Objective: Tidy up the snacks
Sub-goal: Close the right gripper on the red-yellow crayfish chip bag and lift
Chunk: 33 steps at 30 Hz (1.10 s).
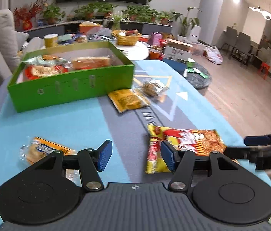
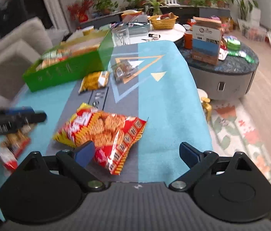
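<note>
Blurred blue tabletop (image 1: 62,119): both hand-held grippers (image 1: 134,155) (image 2: 136,154) gape empty, one finger hiding the red snack bag's (image 2: 104,129) corner.

Snack packets (image 2: 104,129), green box (image 1: 73,84) on mat (image 2: 166,100)

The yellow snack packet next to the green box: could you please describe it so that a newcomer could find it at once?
Start at the big green box on the blue mat. Just off the box's near right corner lies the yellow packet, flat on the mat's grey stripe. Unlike the clear bag beside it and the larger red-and-yellow noodle bag nearer the grippers, it is plain yellow.
</note>
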### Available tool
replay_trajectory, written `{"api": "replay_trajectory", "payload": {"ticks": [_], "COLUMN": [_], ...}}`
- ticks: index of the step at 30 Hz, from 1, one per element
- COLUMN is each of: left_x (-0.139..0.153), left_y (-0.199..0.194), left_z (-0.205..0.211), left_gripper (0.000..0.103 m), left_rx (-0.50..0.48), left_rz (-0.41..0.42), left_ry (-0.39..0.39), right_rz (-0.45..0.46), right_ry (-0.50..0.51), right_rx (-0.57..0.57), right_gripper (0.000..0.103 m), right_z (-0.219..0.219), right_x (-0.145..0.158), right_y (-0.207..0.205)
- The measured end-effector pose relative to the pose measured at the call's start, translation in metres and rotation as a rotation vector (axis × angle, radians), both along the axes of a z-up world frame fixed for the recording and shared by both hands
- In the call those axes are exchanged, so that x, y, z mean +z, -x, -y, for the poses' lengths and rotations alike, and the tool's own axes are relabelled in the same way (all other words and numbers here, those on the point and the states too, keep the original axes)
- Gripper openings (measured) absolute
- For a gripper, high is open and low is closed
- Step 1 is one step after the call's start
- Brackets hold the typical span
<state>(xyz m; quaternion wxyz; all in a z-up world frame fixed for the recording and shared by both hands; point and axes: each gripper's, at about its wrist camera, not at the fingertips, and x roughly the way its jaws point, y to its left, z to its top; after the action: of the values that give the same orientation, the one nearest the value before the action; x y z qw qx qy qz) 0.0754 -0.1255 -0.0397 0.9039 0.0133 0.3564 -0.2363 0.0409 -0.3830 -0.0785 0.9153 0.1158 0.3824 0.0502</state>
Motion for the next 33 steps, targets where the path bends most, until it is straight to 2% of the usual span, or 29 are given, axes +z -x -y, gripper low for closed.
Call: {"api": "replay_trajectory", "payload": {"ticks": [3, 10, 12, 15, 18, 22, 27, 33], "left_x": [-0.004, -0.008, -0.009, -0.014, -0.023, -0.025, -0.024, -0.025], "left_y": [0.001, -0.001, -0.003, -0.01, -0.014, -0.012, -0.01, -0.01], "left_z": [0.007, 0.022, 0.026, 0.033, 0.04, 0.041, 0.041, 0.038], "left_gripper": [0.053, 0.053, 0.053, 0.066, 0.065, 0.064, 0.054, 0.053], "left_rx": [-0.016, -0.047, -0.058, -0.088, -0.088, -0.105, -0.128, -0.131], "left_rz": [-0.031, -0.044, -0.055, -0.092, -0.126, -0.11, -0.096, -0.091], "left_ry": [0.014, -0.005, 0.005, 0.03, 0.026, 0.038, 0.048, 0.052], "right_rz": [-0.01, -0.104, -0.12, -0.118, -0.115, -0.107, -0.102, -0.081], "right_ry": [-0.088, -0.159, -0.185, -0.214, -0.232, -0.226, -0.216, -0.144], "right_rx": [-0.036, -0.075, -0.072, -0.047, -0.033, -0.021, -0.006, 0.009], "right_gripper": [0.078, 0.077, 0.072, 0.068, 0.065, 0.065, 0.065, 0.065], "right_z": [0.005, -0.001, -0.001, 0.0, 0.003, 0.003, -0.004, -0.013], "right_x": [0.003, -0.009, -0.012, -0.015, -0.018, -0.017, -0.017, -0.012], "right_y": [-0.01, -0.03, -0.032, -0.034, -0.036, -0.035, -0.039, -0.038]}}
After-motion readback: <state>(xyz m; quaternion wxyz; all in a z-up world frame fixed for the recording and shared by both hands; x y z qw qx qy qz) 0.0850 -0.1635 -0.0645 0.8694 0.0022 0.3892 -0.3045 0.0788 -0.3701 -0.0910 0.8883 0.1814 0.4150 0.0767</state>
